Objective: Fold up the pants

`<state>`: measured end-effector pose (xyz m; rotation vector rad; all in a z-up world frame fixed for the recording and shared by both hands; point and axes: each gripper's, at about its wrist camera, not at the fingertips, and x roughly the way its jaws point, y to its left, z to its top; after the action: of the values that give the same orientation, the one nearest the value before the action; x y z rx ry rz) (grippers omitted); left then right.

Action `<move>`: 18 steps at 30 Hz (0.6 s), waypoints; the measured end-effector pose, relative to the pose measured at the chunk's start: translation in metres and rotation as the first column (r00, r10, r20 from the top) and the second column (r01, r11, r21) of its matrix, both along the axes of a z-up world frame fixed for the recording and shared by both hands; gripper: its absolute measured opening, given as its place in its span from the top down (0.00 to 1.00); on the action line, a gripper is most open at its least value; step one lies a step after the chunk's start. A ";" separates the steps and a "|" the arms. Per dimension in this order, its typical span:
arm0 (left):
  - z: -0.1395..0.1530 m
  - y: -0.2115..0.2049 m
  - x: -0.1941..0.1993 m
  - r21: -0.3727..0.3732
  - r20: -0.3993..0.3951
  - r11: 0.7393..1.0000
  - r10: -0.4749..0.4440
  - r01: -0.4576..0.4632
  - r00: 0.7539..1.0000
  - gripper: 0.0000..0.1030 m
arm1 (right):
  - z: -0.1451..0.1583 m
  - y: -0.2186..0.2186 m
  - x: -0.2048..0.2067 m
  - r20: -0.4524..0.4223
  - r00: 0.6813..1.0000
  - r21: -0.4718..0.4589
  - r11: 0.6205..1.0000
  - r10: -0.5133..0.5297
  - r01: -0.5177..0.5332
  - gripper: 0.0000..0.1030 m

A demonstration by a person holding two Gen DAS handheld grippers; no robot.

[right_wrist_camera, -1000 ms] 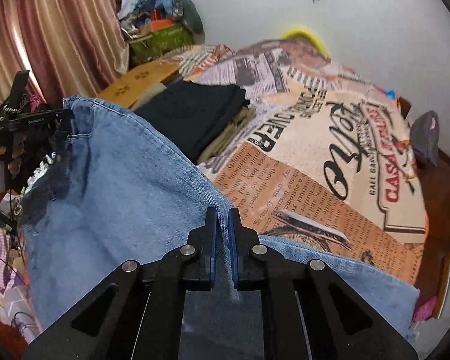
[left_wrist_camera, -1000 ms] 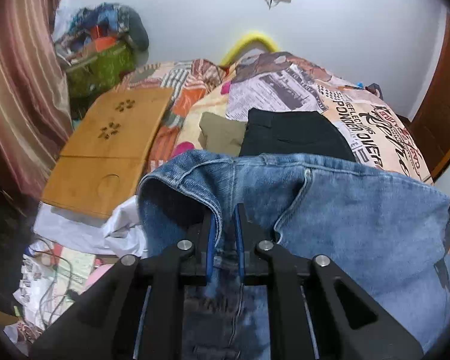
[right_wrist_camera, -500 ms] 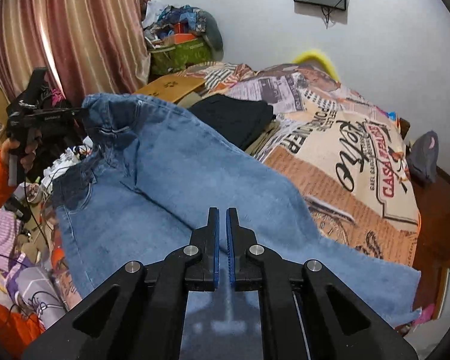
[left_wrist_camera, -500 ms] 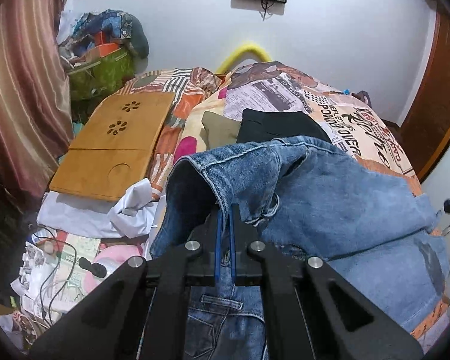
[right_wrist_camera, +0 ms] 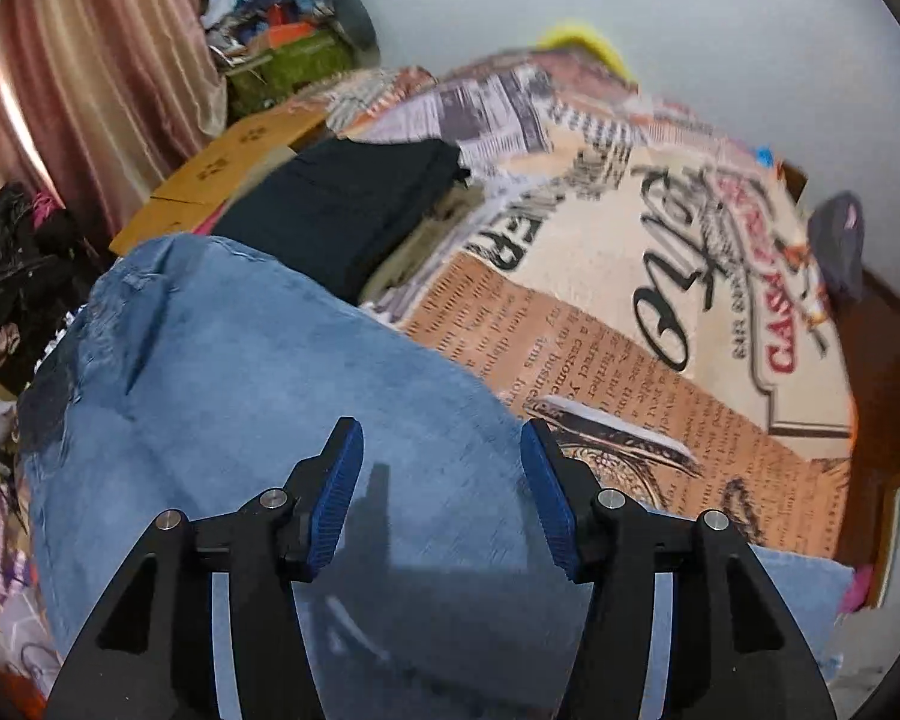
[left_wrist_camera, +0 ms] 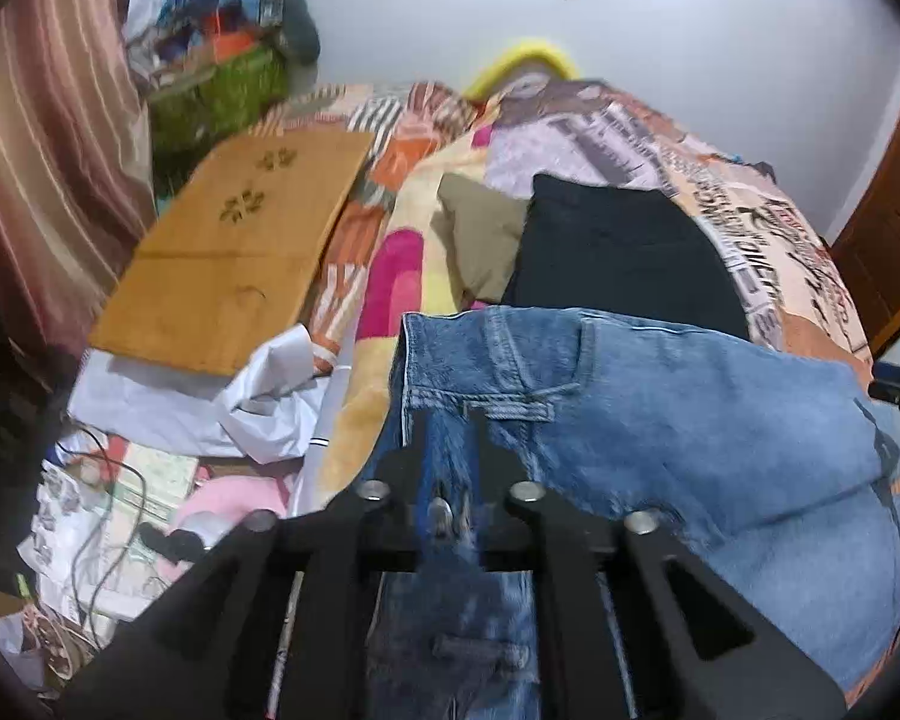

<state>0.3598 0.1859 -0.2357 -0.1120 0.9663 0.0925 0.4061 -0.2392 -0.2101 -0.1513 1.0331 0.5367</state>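
Observation:
The blue jeans (left_wrist_camera: 690, 420) lie on the printed bedspread (right_wrist_camera: 630, 276), folded over. In the left wrist view my left gripper (left_wrist_camera: 450, 426) is shut on the jeans at the waistband, denim bunched between its fingers. In the right wrist view the jeans (right_wrist_camera: 240, 372) spread flat below my right gripper (right_wrist_camera: 441, 450). Its blue pads (right_wrist_camera: 339, 480) stand wide apart and hold nothing, just above the denim.
A folded black garment (left_wrist_camera: 618, 252) and an olive one (left_wrist_camera: 480, 240) lie on the bed beyond the jeans. A wooden lap tray (left_wrist_camera: 234, 240) rests at the bed's left edge. Clutter and cables (left_wrist_camera: 102, 504) cover the floor at left. A wooden door (left_wrist_camera: 888, 228) stands at right.
My right gripper has opened and let go of the jeans, which now lie flat on the bed. My left gripper has lowered the waistband, still holding it.

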 end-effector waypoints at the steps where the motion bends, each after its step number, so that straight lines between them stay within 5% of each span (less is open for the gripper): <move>1: -0.007 0.004 0.010 -0.013 -0.017 1.000 0.008 -0.008 1.000 0.74 | -0.005 0.001 0.004 -0.006 1.000 -0.012 1.000 0.005 -0.005 0.50; 5: -0.031 0.015 0.049 -0.059 -0.080 0.998 0.024 -0.029 0.996 0.67 | -0.021 0.005 0.015 -0.044 0.999 -0.033 0.999 0.032 -0.033 0.48; 7: -0.044 0.019 0.068 -0.076 -0.125 0.996 0.032 -0.042 0.992 0.57 | -0.028 0.006 0.019 -0.058 0.997 -0.033 0.998 0.048 -0.050 0.42; 10: -0.059 0.023 0.089 -0.101 -0.167 0.992 0.055 -0.073 0.984 0.55 | -0.037 0.011 0.024 -0.079 0.993 -0.041 0.995 0.082 -0.086 0.31; 17: -0.078 0.030 0.115 -0.191 -0.204 0.980 0.022 -0.062 0.979 0.56 | -0.061 0.021 0.031 -0.193 0.970 -0.013 0.988 0.150 -0.155 0.32; 18: -0.078 0.032 0.116 -0.209 -0.203 0.976 0.015 -0.059 0.979 0.59 | -0.061 0.020 0.032 -0.207 0.966 0.012 0.987 0.157 -0.158 0.39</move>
<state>0.4756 0.2175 -0.3140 -0.3249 1.1749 0.0335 0.4377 -0.2196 -0.2710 -0.1850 1.2327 0.7058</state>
